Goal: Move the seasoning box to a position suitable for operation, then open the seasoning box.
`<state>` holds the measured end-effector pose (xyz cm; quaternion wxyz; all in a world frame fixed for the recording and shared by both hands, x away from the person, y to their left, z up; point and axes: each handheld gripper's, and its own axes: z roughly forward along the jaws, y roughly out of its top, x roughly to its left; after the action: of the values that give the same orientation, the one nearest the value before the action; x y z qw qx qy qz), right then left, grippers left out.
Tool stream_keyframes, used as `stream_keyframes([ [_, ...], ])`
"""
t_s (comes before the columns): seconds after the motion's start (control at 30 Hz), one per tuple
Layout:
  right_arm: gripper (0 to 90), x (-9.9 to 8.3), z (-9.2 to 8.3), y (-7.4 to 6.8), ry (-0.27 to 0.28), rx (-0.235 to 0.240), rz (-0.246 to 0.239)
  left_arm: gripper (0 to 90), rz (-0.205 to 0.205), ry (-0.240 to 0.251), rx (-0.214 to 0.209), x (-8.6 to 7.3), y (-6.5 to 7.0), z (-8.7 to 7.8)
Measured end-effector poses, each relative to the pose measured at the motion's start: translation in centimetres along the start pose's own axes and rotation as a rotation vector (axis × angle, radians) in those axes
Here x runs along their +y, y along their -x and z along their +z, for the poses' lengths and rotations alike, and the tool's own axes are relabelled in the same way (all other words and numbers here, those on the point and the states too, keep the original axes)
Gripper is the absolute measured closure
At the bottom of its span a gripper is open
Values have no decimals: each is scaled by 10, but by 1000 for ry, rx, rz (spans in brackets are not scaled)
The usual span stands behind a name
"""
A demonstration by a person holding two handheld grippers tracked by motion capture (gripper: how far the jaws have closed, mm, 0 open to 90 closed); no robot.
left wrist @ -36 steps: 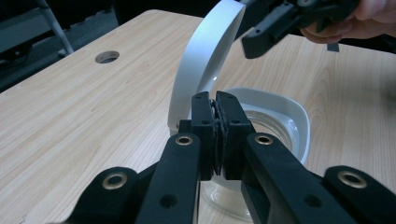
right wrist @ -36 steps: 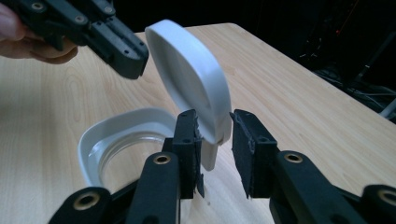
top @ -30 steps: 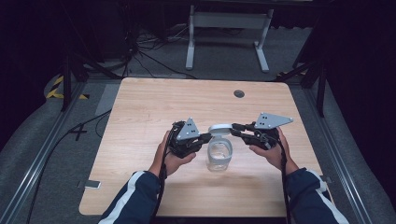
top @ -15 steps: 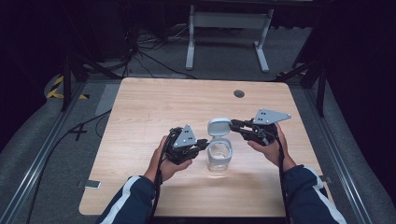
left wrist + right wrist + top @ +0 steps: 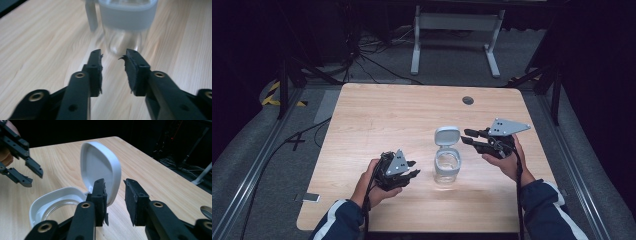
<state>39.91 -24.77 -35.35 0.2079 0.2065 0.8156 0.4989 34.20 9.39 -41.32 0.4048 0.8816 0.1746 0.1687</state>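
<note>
The clear jar [image 5: 447,167] stands upright near the middle of the wooden table [image 5: 377,120], its white hinged lid [image 5: 447,136] flipped up on the far side, white collar round the mouth, and I can't tell if anything is inside. My right gripper [image 5: 468,136] sits just right of the lid, its jaws having just widened with nothing between them; I judge I should clear it sideways without nudging the lid shut. My left gripper [image 5: 413,169] is just left of the jar, its jaws likewise just parted and empty, so I'd keep it low and back it off straight.
</note>
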Motion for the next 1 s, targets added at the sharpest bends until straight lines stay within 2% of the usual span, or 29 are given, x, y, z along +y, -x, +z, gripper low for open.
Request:
stream_keyframes([
  [0.13,677,-4,-9,-2,-13,2,-10,569,1,-50,25,-19,-1,-5],
  [0.37,644,-20,-33,-3,-44,9,-14,442,-24,-141,59,-52,-7,-15],
  [0.4,637,-24,-37,-3,-51,7,-10,426,-40,-141,64,-57,-8,-15],
  [0.43,637,-24,-37,-3,-51,7,-10,392,-40,-141,64,-57,-8,-15],
  [0.53,607,-36,-49,-4,-69,0,-4,362,-61,-156,67,-71,-13,-19],
  [0.6,586,-43,-56,-6,-83,-7,8,330,-88,-155,36,-79,-16,-21],
  [0.77,538,-68,-73,-7,-146,-43,14,285,-122,-174,12,-96,-20,-24],
  [0.97,479,-96,-91,-3,-229,-109,25,219,-203,-136,-21,-110,-27,-27],
  [1.0,472,-100,-93,-2,-246,-121,25,211,-203,-127,-20,-112,-27,-28],
])
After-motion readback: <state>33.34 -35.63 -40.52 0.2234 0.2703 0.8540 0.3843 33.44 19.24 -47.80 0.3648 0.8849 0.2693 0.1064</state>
